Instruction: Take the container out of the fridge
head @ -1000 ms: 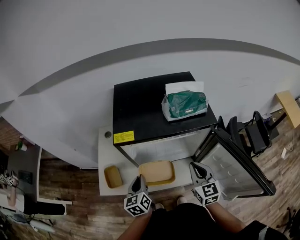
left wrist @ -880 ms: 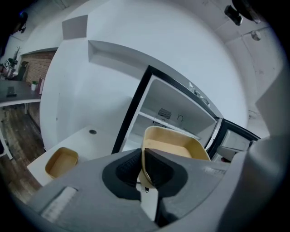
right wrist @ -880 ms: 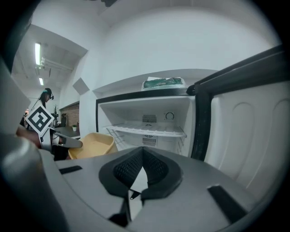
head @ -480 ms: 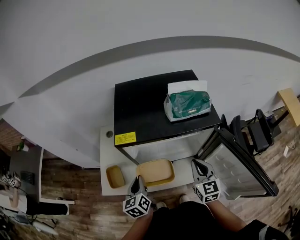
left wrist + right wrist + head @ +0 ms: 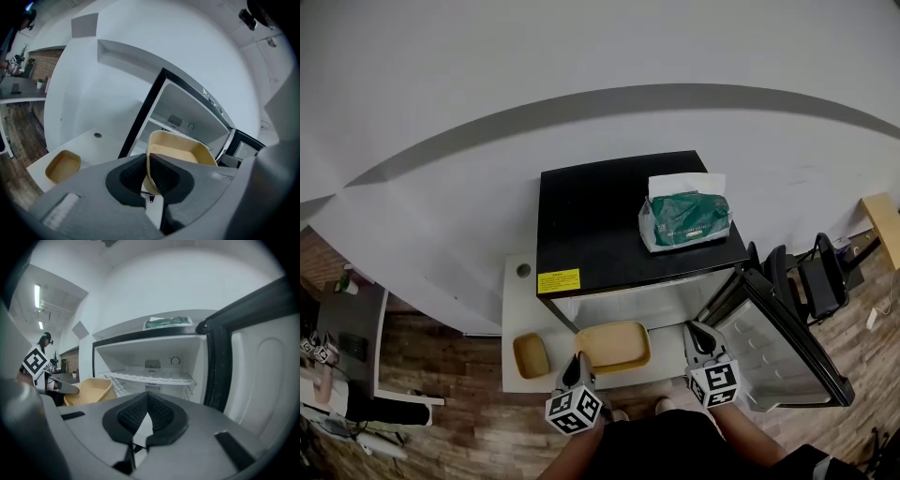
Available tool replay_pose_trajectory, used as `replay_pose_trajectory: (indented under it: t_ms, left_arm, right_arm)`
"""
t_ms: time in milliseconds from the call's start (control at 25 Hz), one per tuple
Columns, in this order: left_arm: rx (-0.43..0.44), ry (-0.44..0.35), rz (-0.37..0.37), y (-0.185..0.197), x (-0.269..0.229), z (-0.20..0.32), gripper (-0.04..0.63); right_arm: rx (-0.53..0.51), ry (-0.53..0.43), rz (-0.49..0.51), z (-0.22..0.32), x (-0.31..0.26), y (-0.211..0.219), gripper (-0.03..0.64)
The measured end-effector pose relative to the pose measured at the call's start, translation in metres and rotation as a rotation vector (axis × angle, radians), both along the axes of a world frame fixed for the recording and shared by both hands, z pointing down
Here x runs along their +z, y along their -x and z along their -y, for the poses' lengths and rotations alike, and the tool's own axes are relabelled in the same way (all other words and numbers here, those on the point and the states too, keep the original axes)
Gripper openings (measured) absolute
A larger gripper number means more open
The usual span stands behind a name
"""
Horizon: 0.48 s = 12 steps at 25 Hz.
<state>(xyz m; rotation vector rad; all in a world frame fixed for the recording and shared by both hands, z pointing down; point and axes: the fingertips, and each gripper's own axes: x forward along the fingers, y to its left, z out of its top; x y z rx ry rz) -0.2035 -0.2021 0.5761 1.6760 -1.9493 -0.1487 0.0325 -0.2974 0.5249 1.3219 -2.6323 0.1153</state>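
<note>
A shallow tan container (image 5: 612, 345) hangs level in front of the open fridge (image 5: 628, 214), just outside its opening. My left gripper (image 5: 578, 364) is shut on the near left rim of this container (image 5: 180, 149); the rim runs between the pads of the left gripper (image 5: 146, 158). My right gripper (image 5: 701, 339) hovers to the container's right, close to the open door (image 5: 780, 339). In its own view the right gripper (image 5: 147, 398) is shut with nothing in it. To its left the container (image 5: 91, 390) shows, and ahead lies the fridge's bare wire shelf (image 5: 152, 378).
A smaller tan container (image 5: 530, 354) sits on the white platform (image 5: 517, 309) left of the fridge and also appears in the left gripper view (image 5: 62, 166). A green tissue pack (image 5: 686, 220) lies on the fridge's black top. Wooden floor surrounds the platform; dark chairs (image 5: 811, 277) stand beyond the door.
The head view has shifted a little, so the fridge sits slightly further right in frame. Both grippers and the held container keep about the same place before the fridge.
</note>
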Motion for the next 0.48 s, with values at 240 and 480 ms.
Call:
replay_pose_trajectory:
  t_ms: [240,480]
  left_arm:
    - [-0.008,-0.004,-0.005,-0.0011,-0.0003,0.0016,0.029]
    - [-0.012,0.005,-0.012,-0.0031,0.0043,0.0029,0.029]
  right_arm:
    - [-0.012,-0.005,-0.002,0.0024,-0.0007,0.0046,0.000]
    - [-0.020,-0.004,0.007,0.0044,0.0007,0.0047,0.000]
